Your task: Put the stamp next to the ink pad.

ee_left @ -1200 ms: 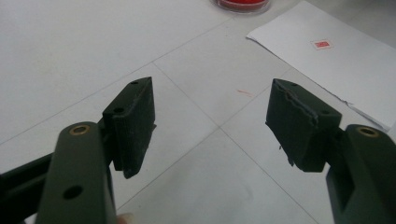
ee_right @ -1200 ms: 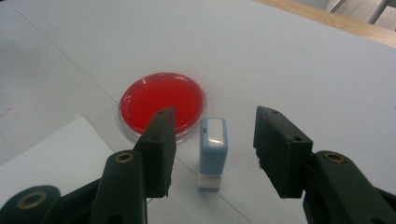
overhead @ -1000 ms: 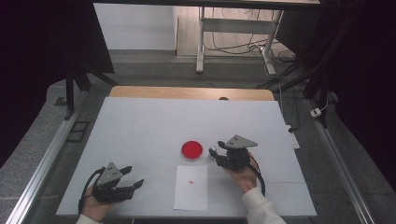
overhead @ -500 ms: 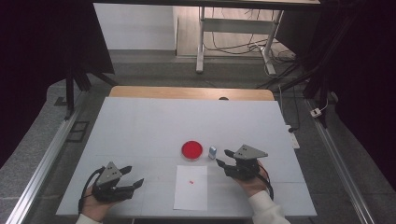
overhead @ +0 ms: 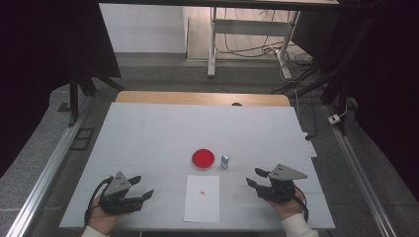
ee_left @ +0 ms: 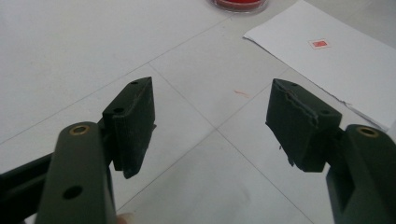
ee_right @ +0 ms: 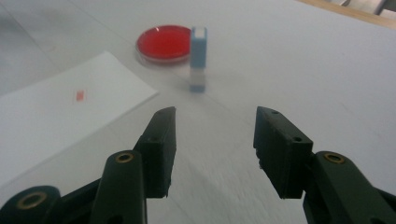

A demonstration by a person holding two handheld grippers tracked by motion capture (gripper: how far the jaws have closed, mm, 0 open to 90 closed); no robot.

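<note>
On the white table [overhead: 148, 133], near its middle, a round red dish [overhead: 203, 158] lies flat, and a small blue and white block [overhead: 225, 161] stands upright just beside it on the right, not touching it. Nearer to the person, a white sheet of paper [overhead: 202, 198] lies flat with a tiny red square [overhead: 202, 192] on it; the mark is too small to say what it is.

At the near right, the right gripper [overhead: 253, 178] rests low over the table, held by a hand [overhead: 286, 207] whose sleeve is cut off by the bottom edge. Its jaws are wide apart and hold nothing. In the right gripper view, the block [ee_right: 198, 58] stands ahead of the open jaws, well apart from them, with the dish [ee_right: 163, 43] behind it to the left; both look a little blurred. The paper [ee_right: 60, 116] lies at the left of this view.

At the near left, the left gripper [overhead: 144, 187] is also wide and empty, and the hand [overhead: 101, 217] under it is partly hidden. In the left gripper view, bare table is seen between the jaws, the paper [ee_left: 345, 65] runs out of the picture at the right, and the dish [ee_left: 240, 4] is cut off by the top edge.
</note>
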